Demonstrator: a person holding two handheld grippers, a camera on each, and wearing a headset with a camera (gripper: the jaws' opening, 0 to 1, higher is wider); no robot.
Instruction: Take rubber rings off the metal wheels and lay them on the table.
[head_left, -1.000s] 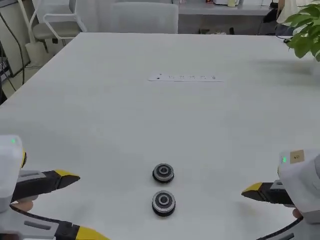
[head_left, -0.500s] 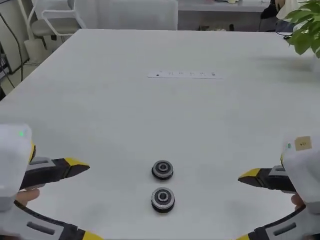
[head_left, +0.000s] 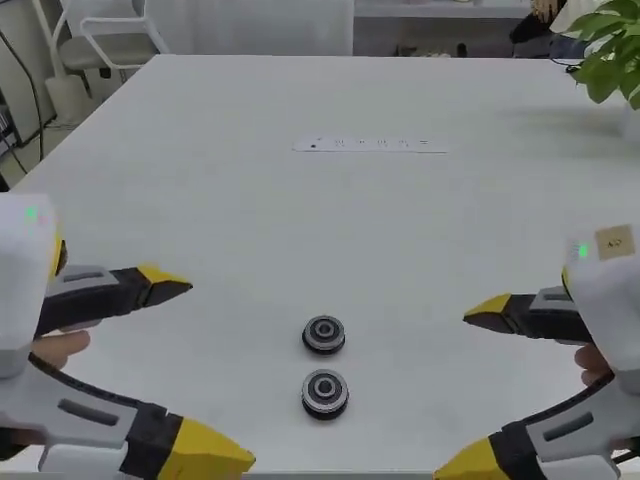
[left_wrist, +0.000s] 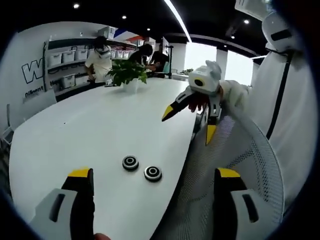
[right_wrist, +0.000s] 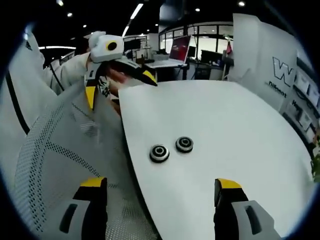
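Note:
Two small metal wheels with black rubber rings lie flat near the table's front edge, the farther wheel (head_left: 324, 335) just behind the nearer wheel (head_left: 325, 393). My left gripper (head_left: 220, 373) is open to their left, clear of them. To their right my right gripper (head_left: 450, 394) is open too, with empty jaws. In the left gripper view the farther wheel (left_wrist: 130, 162) and nearer wheel (left_wrist: 152, 173) sit ahead of the left gripper (left_wrist: 153, 172), with the right gripper (left_wrist: 192, 100) beyond. In the right gripper view both wheels (right_wrist: 159, 153) (right_wrist: 184, 144) lie ahead of the right gripper (right_wrist: 160, 181).
The white table (head_left: 330, 230) stretches far back. A flat socket strip (head_left: 368, 145) is set into its middle. A green plant (head_left: 610, 60) stands at the back right and a chair (head_left: 100, 40) at the back left. People (left_wrist: 100, 52) stand by shelves beyond the table.
Both grippers have risen and come slightly inward toward the wheels. The two wheels have stayed in place; the head camera has tilted a little.

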